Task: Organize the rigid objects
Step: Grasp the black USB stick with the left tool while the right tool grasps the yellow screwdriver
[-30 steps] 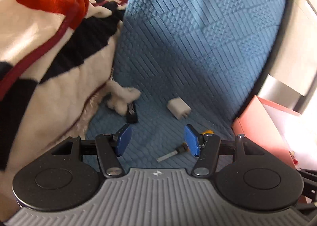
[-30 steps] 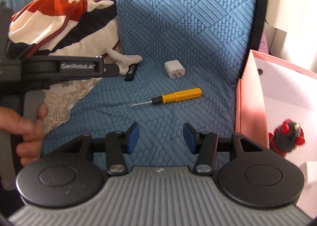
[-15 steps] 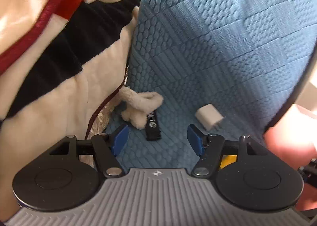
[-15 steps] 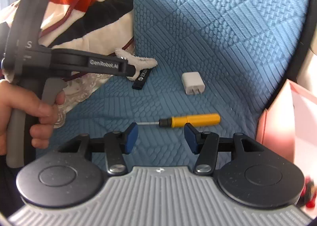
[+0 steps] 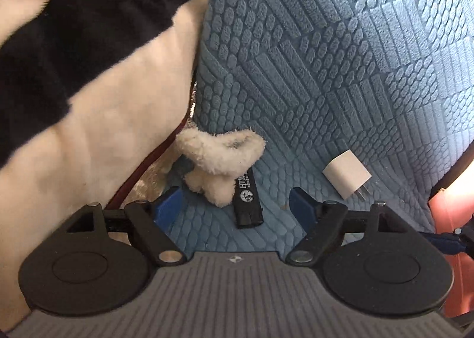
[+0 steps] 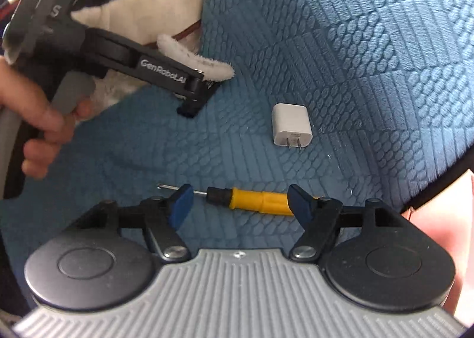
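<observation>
A black lighter-like stick with white print lies on the blue textured cushion, partly under a fluffy white blanket corner. My left gripper is open, its blue pads either side of the stick. A white plug adapter lies to the right; it also shows in the right wrist view. A yellow-handled screwdriver lies crosswise between the open pads of my right gripper. The left gripper also shows in the right wrist view, over the stick.
A striped fleece blanket in black, cream and red is piled on the left. A pink box wall stands at the right edge of the cushion. A hand holds the left gripper's handle.
Both grippers have moved forward and down. The left one has closed in on the black stick. The right one has reached the screwdriver, which now lies between its pads.
</observation>
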A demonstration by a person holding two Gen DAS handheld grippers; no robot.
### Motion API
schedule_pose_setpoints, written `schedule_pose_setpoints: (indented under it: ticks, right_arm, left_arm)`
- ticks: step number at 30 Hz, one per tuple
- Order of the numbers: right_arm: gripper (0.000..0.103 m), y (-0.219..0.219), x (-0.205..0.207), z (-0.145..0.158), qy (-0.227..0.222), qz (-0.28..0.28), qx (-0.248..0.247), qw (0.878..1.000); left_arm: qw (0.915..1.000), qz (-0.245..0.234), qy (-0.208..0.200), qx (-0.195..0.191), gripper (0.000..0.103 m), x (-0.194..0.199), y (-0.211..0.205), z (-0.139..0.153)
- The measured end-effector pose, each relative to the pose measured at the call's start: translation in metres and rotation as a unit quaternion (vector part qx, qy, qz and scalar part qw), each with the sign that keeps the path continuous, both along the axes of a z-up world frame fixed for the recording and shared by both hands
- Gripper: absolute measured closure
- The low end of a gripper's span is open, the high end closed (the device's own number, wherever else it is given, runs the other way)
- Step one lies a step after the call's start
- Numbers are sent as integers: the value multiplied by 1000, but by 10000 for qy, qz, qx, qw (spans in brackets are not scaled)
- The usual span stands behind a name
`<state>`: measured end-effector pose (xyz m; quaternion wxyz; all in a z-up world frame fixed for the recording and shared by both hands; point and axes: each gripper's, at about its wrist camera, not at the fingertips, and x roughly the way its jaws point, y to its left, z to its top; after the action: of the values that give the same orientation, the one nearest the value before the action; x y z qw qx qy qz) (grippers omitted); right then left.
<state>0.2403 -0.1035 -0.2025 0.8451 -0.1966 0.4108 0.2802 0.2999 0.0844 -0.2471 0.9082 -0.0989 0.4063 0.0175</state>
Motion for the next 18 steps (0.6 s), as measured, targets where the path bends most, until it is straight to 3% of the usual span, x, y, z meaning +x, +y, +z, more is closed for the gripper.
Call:
schedule_pose_setpoints:
  ticks: [10,16,18]
  right_arm:
    - [31,4,32,-12,329,462,-439,9974]
    - [32,9,28,-22,622,752,-590,9935]
    - [37,8,31,-22,726,655,-539,9938]
  left_arm:
    - [9992,-147,135,334,20,23,-10,-13]
    - [9988,-130,122,445,20,30,-14,-17]
    - [9988,-120,118,462,20,32,-14,-18]
